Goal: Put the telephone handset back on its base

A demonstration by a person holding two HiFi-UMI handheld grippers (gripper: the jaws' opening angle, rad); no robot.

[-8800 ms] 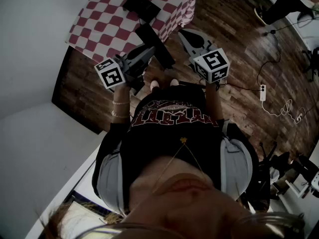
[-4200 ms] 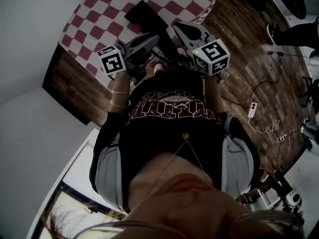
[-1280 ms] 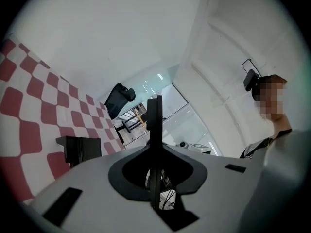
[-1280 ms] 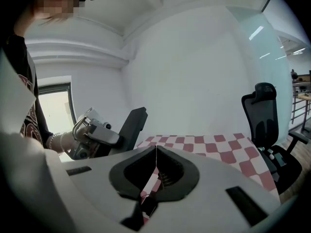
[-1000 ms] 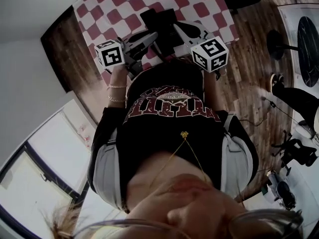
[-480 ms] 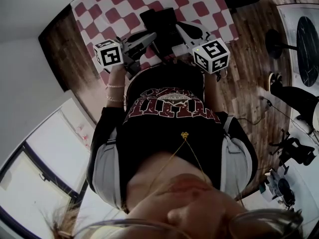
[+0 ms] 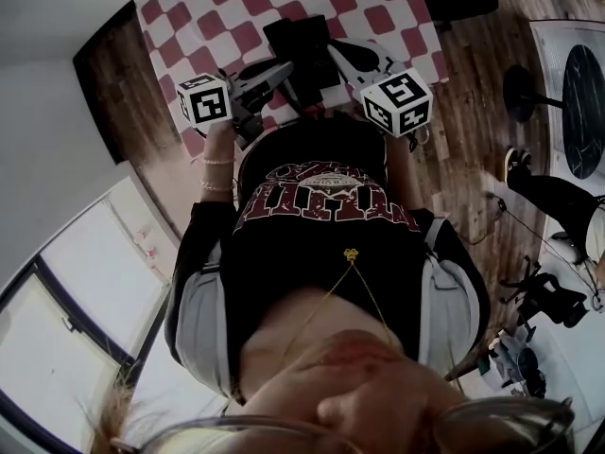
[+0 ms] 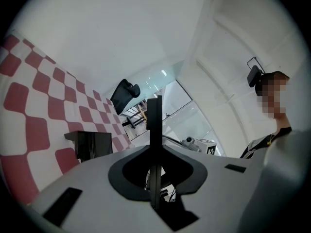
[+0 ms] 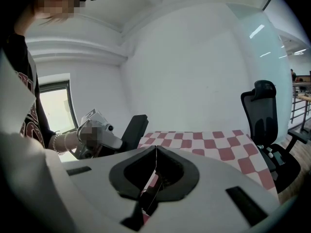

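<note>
Left claw (image 7: 267, 75) tight on black handset (image 9: 132, 130), right claw (image 9: 155, 152) closed, base (image 8: 92, 144) on checkered table (image 7: 217, 8).

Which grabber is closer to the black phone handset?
Left. The left gripper has its fingers clamped on the handset. The right gripper is beside it, not touching, with its fingers shut and empty.

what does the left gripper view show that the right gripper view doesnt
Only the left gripper view: the phone base sitting on the table, and the handset edge-on, clamped upright in the left tool.
Only the right gripper view: the left tool seen from outside with the handset tilted in it, and the right tool with its jaws shut and empty.
Both: the checkered tablecloth and a black office chair.
</note>
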